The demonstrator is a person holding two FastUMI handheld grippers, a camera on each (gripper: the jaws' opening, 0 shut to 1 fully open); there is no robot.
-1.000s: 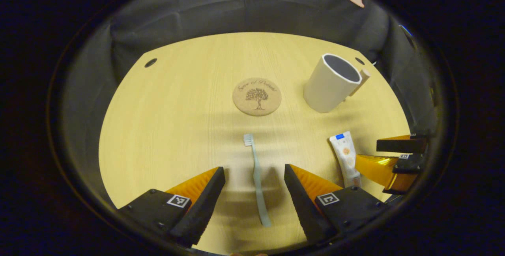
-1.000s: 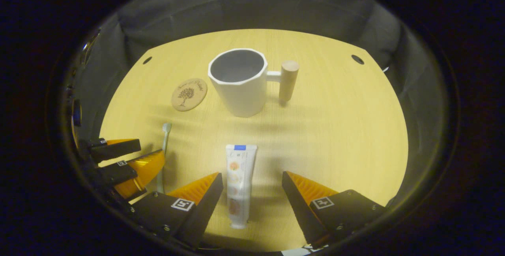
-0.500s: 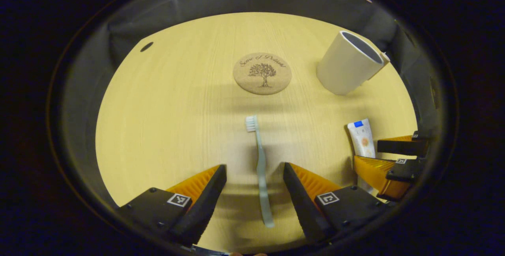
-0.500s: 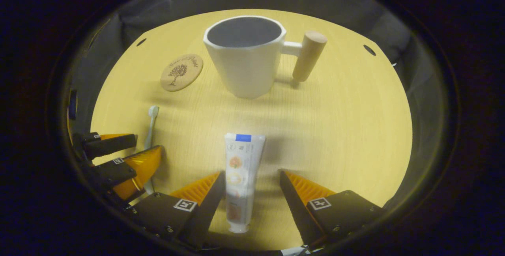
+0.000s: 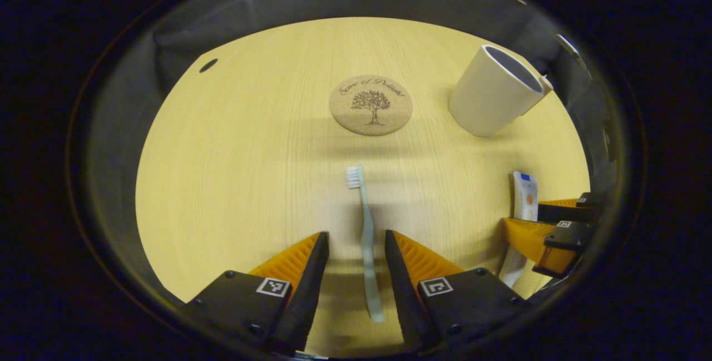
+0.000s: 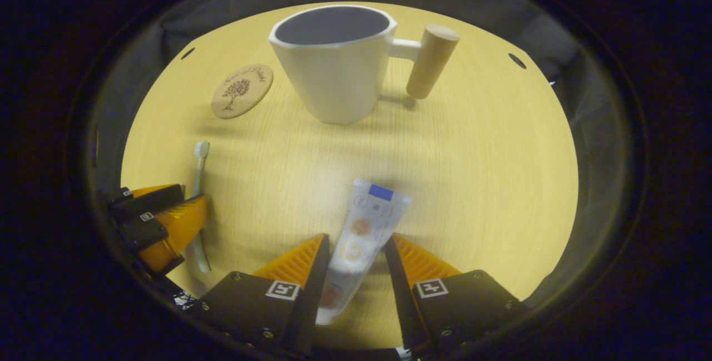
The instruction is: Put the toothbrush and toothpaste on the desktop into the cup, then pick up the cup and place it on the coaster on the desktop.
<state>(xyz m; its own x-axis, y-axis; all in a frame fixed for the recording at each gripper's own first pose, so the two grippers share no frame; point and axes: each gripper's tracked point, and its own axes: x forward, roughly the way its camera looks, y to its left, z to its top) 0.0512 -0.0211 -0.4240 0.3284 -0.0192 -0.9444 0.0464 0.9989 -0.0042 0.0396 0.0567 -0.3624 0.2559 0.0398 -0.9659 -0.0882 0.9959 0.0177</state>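
A pale green toothbrush [image 5: 361, 205] lies on the wooden desktop [image 5: 222, 155], bristles pointing away. Its handle runs between the fingers of my left gripper [image 5: 356, 236], which are narrowed around it but stand a little off on both sides. A white toothpaste tube [image 6: 367, 222] sits tilted between the fingers of my right gripper [image 6: 356, 238], and both press on it. The white cup [image 6: 334, 77] with a wooden handle [image 6: 428, 60] stands upright beyond it. The round cork coaster [image 5: 371, 105] lies left of the cup [image 5: 489, 99].
The right gripper [image 5: 548, 222] with the tube [image 5: 524, 197] shows at the right edge of the left gripper view. The left gripper [image 6: 193, 197] and toothbrush [image 6: 197, 172] sit at the left of the right gripper view. Cable holes [image 5: 208, 65] [image 6: 517, 60] mark the far corners.
Both grippers came forward and down over their objects, and both pairs of fingers narrowed. The toothpaste tube went from lying straight to tilted between the right fingers.
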